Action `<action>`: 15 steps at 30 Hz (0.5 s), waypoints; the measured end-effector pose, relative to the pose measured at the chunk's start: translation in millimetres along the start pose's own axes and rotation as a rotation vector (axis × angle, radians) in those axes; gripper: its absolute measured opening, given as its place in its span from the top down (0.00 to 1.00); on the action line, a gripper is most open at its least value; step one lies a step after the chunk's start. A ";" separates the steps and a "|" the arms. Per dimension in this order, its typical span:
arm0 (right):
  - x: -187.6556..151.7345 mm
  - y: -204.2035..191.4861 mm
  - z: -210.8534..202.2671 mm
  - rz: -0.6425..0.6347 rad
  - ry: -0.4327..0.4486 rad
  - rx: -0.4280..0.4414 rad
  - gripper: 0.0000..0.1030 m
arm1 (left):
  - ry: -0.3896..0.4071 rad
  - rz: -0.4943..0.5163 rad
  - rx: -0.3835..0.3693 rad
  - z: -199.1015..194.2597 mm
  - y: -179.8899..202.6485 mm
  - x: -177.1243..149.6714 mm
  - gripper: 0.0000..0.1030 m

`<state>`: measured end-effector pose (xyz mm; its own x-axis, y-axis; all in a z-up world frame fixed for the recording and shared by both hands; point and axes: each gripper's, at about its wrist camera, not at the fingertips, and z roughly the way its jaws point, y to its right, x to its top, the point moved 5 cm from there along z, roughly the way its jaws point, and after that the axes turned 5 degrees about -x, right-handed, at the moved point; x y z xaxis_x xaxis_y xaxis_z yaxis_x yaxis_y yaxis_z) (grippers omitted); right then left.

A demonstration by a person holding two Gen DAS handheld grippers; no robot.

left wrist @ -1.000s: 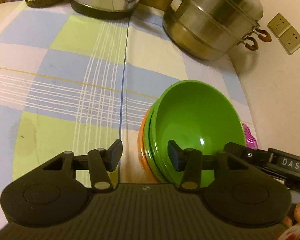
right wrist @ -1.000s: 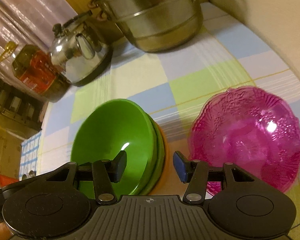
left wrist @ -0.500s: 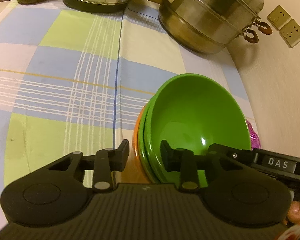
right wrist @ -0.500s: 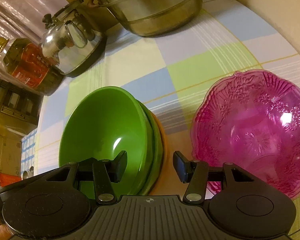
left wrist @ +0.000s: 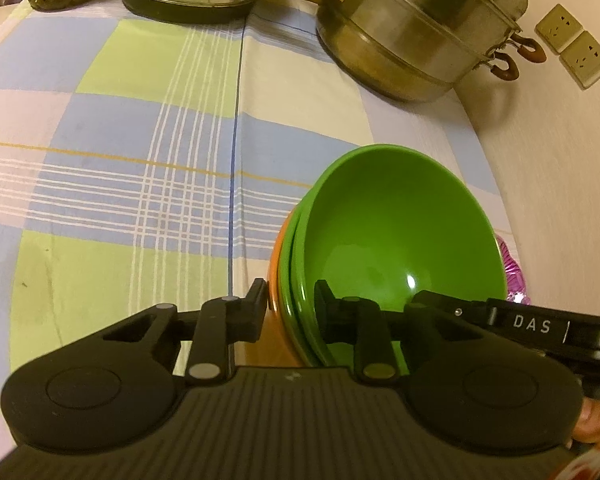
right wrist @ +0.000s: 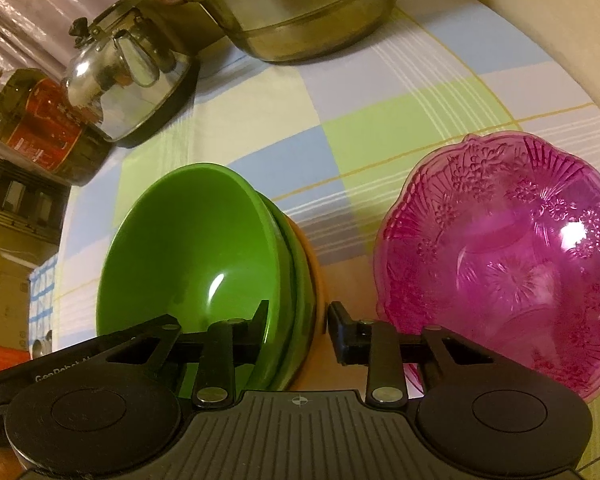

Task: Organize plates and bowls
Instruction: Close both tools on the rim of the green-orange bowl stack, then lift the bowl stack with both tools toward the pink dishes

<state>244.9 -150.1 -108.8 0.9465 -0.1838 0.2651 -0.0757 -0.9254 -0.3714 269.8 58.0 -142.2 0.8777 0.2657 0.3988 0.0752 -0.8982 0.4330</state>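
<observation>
A stack of bowls stands on the checked cloth: a green bowl [left wrist: 400,232] [right wrist: 188,248] on top, a second green one under it and an orange bowl [left wrist: 278,276] [right wrist: 318,276] at the bottom. My left gripper [left wrist: 290,300] straddles the stack's left rim, jaws closing. One pad presses the orange wall and the other sits inside the top green bowl. My right gripper [right wrist: 298,318] straddles the opposite rim, jaws closing, with a thin gap still at the orange side. A clear pink patterned bowl [right wrist: 500,260] [left wrist: 512,276] sits just right of the stack.
At the back stand a large steel steamer pot [left wrist: 420,28], a shiny kettle [right wrist: 124,84] and an oil bottle [right wrist: 40,128]. The wall with two sockets [left wrist: 572,48] runs close along the right. The checked cloth [left wrist: 140,160] stretches left of the stack.
Both grippers' jaws have narrowed around the stack's rims, the left first, the right in the last half second. The right gripper has sunk a little toward the bowls.
</observation>
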 end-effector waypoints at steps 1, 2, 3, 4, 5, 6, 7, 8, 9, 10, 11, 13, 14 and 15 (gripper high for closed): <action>0.0 -0.1 0.1 -0.001 0.001 -0.002 0.71 | 0.000 0.003 0.003 0.1 0.1 0.0 0.79; -0.1 -0.2 0.2 -0.002 0.001 -0.004 0.71 | 0.000 0.008 0.007 0.1 0.8 -0.1 0.79; -0.2 -0.3 0.1 -0.004 0.003 -0.005 0.71 | 0.001 0.013 0.009 0.1 0.8 -0.4 0.79; -0.4 -0.6 -0.3 -0.007 0.004 -0.006 0.71 | 0.002 0.015 0.012 0.0 0.9 -0.8 0.80; -0.6 -0.9 -0.6 -0.012 0.005 -0.007 0.72 | 0.002 0.016 0.013 0.0 0.8 -1.1 0.80; -1.0 -1.3 -0.8 -0.014 0.007 -0.009 0.72 | 0.003 0.016 0.012 -0.2 0.7 -1.5 0.80; -1.3 -1.3 -1.1 -0.014 0.007 -0.012 0.72 | 0.004 0.016 0.011 -0.7 0.9 -2.1 0.80; -2.0 -1.8 -1.2 -0.015 0.008 -0.015 0.73 | 0.005 0.018 0.011 -1.2 1.0 -2.8 0.80; -2.9 -2.1 -1.5 -0.017 0.009 -0.018 0.74 | 0.004 0.020 0.010 -1.8 1.0 -3.3 0.80; -3.6 -2.1 -1.7 -0.019 0.008 -0.020 0.74 | 0.002 0.021 0.010 -2.3 0.9 -4.3 0.80; -5.1 -2.3 -2.4 -0.023 0.008 -0.023 0.74 | 0.001 0.020 0.009 -3.1 0.5 -5.6 0.80; -7.8 -2.5 -3.5 -0.026 0.006 -0.024 0.74 | 0.001 0.020 0.009 -5.2 0.2 -7.4 0.80; -9.7 -2.3 -4.1 -0.025 0.005 -0.024 0.74 | 0.000 0.022 0.011 -6.4 0.4 -8.8 0.80; -11.3 -2.0 -4.6 -0.025 0.004 -0.023 0.74 | 0.000 0.026 0.014 -7.5 1.2 -10.2 0.80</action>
<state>232.9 -147.7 -106.9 0.9469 -0.1622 0.2777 -0.0597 -0.9371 -0.3438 257.3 56.8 -139.7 0.8794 0.2423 0.4098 0.0590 -0.9096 0.4112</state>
